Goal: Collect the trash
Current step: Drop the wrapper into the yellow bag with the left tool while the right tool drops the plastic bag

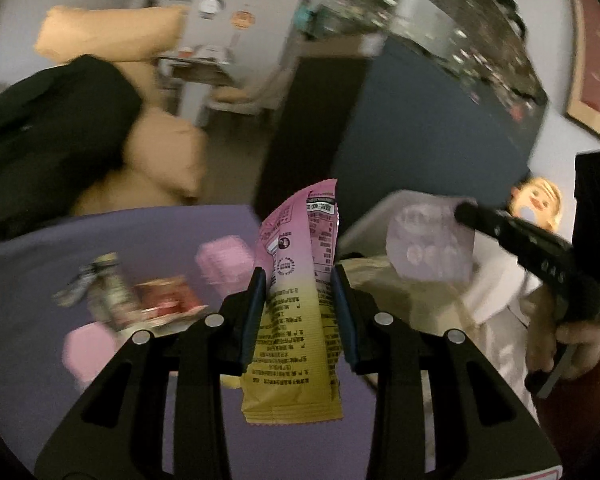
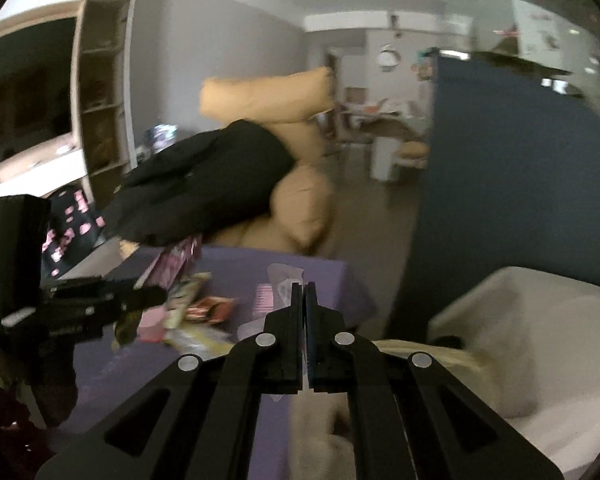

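Purple cloth point(image 1: 188, 236) covers the table, w/ clutter on it: pink comb-like item point(image 2: 265, 299), red wrapper point(image 1: 166, 298), dark/silver packet point(image 1: 100, 284), yellowish wrappers point(image 2: 198, 336), all blurred. Left gripper point(image 1: 298, 276) has jaws clamped on a pink-and-yellow snack wrapper point(image 1: 296, 312), held upright above the cloth, printed text side facing cam. Right gripper point(image 2: 304, 288) has jaws together, pinching a thin clear plastic scrap point(image 2: 284, 276) at the tips; in left wrist view same piece shows as a pale translucent sheet point(image 1: 432, 240) hanging from the tip. Hand point(image 1: 568, 340) in a dark red sleeve point(image 1: 576, 408) grips that tool's handle. White bin point(image 2: 512, 300) just beside the table on the right, beige liner point(image 1: 404, 280) inside. Behind the table: tan cushions point(image 2: 268, 96) stacked, black garment point(image 2: 204, 184) draped over them. Dark blue partition point(image 2: 520, 184) on right. Wood shelf unit point(image 2: 104, 72) at left, grey walls, white ceiling beam. Far back: small table w/ stuff on it, too blurry to ID. Framed red picture point(image 1: 596, 60) on wall in left wrist view.
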